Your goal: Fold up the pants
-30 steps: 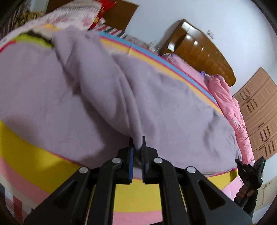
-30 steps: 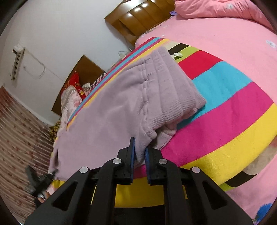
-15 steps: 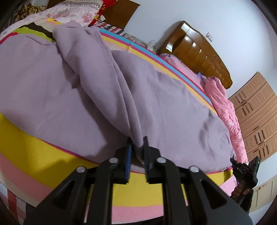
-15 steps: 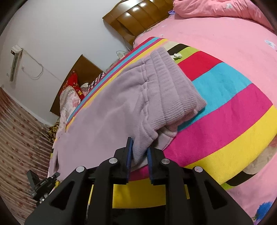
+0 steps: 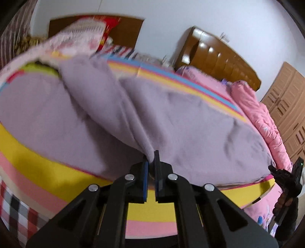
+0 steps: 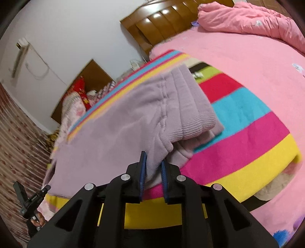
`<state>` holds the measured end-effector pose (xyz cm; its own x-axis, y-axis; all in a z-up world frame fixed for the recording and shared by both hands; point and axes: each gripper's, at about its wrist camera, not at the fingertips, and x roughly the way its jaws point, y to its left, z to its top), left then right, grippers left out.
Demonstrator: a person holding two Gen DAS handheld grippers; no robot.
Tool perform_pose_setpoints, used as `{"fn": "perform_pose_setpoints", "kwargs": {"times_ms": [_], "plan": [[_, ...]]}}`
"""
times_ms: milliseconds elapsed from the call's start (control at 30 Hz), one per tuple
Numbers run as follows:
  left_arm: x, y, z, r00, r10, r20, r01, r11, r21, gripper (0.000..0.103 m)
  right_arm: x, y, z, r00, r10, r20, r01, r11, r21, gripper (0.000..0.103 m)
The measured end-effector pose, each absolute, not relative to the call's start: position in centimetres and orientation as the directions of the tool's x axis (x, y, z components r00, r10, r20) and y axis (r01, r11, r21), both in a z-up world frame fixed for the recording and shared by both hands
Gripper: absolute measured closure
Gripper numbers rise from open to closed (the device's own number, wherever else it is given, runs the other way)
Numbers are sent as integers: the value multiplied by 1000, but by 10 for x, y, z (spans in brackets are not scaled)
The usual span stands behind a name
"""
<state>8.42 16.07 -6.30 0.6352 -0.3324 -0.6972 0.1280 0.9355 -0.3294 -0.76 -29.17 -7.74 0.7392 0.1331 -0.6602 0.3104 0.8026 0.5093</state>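
Note:
Lilac fleece pants [image 5: 190, 122] lie spread on a striped blanket [image 5: 38, 167] on the bed. My left gripper [image 5: 151, 162] is shut on a raised fold of a pant leg, which rises in a ridge toward the far left. In the right wrist view the pants [image 6: 114, 129] show their ribbed waistband [image 6: 190, 106] at the right. My right gripper [image 6: 154, 162] holds the near waist edge between its fingers, with the jaws a little apart. Each view shows the other gripper at the far end of the pants, my right one [image 5: 286, 181] and my left one [image 6: 32, 198].
A wooden headboard [image 5: 215, 55] stands against the white wall. A pink duvet [image 6: 247, 17] is bunched on the pink sheet [image 6: 238, 57] near it. Wooden wardrobes [image 5: 287, 99] stand at the right. Pillows and patterned bedding [image 5: 80, 36] pile at the far left.
My left gripper has dropped lower with the fold, so the view tilts up. My right gripper's jaws have opened slightly around the waist edge.

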Motion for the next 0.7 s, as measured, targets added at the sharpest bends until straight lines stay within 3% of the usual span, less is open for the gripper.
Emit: {"fn": "perform_pose_setpoints", "kwargs": {"times_ms": [267, 500, 700], "plan": [[88, 168, -81, 615, -343, -710, 108, 929, -355, 98, -7, -282, -74, 740, 121, -662, 288, 832, 474, 88], [76, 158, -57, 678, -310, -667, 127, 943, -308, 98, -12, -279, -67, 766, 100, -635, 293, 825, 483, 90], [85, 160, -83, 651, -302, -696, 110, 945, -307, 94, -10, -282, -82, 746, 104, -658, 316, 814, 487, 89]]}}
